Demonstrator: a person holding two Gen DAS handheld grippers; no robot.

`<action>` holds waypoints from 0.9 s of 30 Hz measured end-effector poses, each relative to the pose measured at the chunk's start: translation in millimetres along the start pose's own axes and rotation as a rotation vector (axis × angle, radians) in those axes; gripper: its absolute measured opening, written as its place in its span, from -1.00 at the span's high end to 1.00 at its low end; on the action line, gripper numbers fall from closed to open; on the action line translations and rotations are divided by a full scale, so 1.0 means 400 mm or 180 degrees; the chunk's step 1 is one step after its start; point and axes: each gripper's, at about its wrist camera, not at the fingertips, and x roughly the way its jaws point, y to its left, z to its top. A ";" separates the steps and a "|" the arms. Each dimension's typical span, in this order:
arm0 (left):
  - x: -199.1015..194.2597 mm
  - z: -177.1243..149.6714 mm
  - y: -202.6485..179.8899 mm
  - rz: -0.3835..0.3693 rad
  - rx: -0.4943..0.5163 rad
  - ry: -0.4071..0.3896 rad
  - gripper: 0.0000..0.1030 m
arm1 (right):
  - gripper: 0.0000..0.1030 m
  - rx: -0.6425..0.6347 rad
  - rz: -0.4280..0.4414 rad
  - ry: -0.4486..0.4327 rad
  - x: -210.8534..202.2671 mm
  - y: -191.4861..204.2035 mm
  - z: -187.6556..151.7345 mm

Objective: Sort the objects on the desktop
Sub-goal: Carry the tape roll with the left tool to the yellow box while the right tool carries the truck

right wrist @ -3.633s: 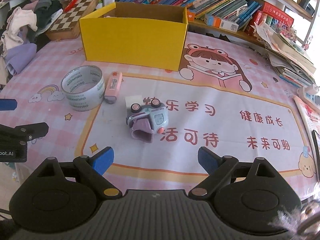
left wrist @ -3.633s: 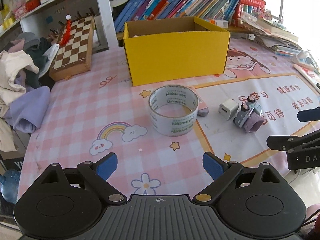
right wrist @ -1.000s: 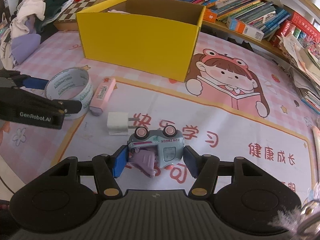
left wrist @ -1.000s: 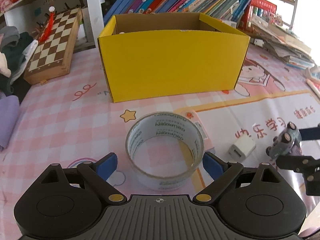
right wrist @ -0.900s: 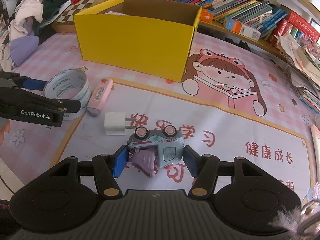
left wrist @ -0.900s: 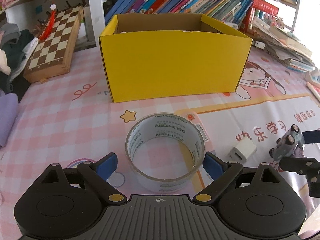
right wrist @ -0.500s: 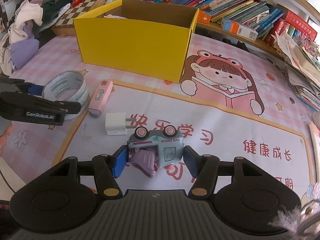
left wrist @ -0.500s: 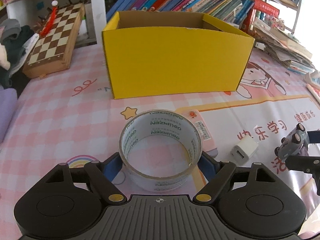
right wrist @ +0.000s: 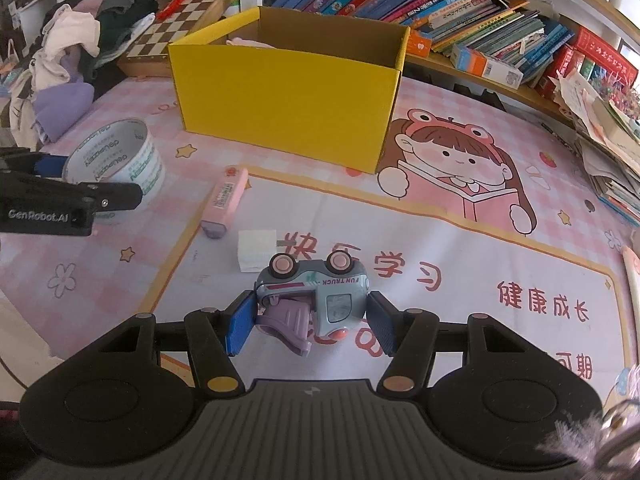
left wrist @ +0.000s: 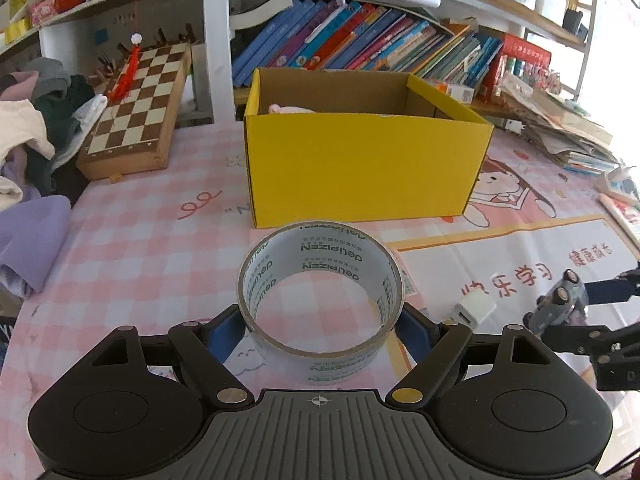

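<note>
My left gripper is shut on a roll of clear tape, held off the mat in front of the open yellow box. My right gripper is shut on a grey-blue toy truck lying on its side, lifted a little above the mat. The tape and left gripper also show at the left of the right wrist view. A white charger plug and a pink eraser-like stick lie on the mat between the grippers. Something pale pink sits inside the box.
A folded chessboard leans at the back left beside a heap of clothes. Bookshelves run behind the box. Stacked papers and books crowd the right edge of the pink mat.
My left gripper closed on the tape roll and lifted it, moving nearer the box. My right gripper kept its hold on the toy truck and rose a little.
</note>
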 end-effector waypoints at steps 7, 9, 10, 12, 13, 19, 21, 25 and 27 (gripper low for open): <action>-0.030 -0.009 -0.004 -0.0087 0.0056 -0.0038 -0.61 | -0.12 0.0052 0.0029 -0.0039 -0.020 0.014 0.000; -0.040 -0.010 -0.006 -0.0113 0.0087 -0.0055 -0.61 | -0.12 0.0085 0.0040 -0.0043 -0.025 0.016 0.001; -0.044 -0.010 -0.007 -0.0127 0.0104 -0.0063 -0.61 | -0.12 0.0108 0.0042 -0.0044 -0.028 0.016 0.001; -0.053 -0.012 -0.010 -0.0156 0.0143 -0.0073 -0.61 | -0.12 0.0152 0.0046 -0.0042 -0.032 0.017 0.000; -0.058 -0.013 -0.011 -0.0174 0.0163 -0.0076 -0.61 | -0.12 0.0173 0.0049 -0.0040 -0.035 0.018 0.000; -0.082 -0.018 -0.022 -0.0286 0.0285 -0.0103 -0.61 | -0.12 0.0233 0.0085 -0.0036 -0.046 0.029 0.003; -0.092 -0.012 -0.024 -0.0300 0.0321 -0.0141 -0.61 | -0.12 0.0260 0.0097 -0.0049 -0.050 0.028 0.008; -0.105 0.008 -0.022 -0.0313 0.0359 -0.0228 -0.61 | -0.12 0.0306 0.0114 -0.0099 -0.056 0.022 0.028; -0.109 0.020 -0.022 -0.0312 0.0374 -0.0271 -0.61 | -0.12 0.0308 0.0125 -0.0134 -0.060 0.018 0.044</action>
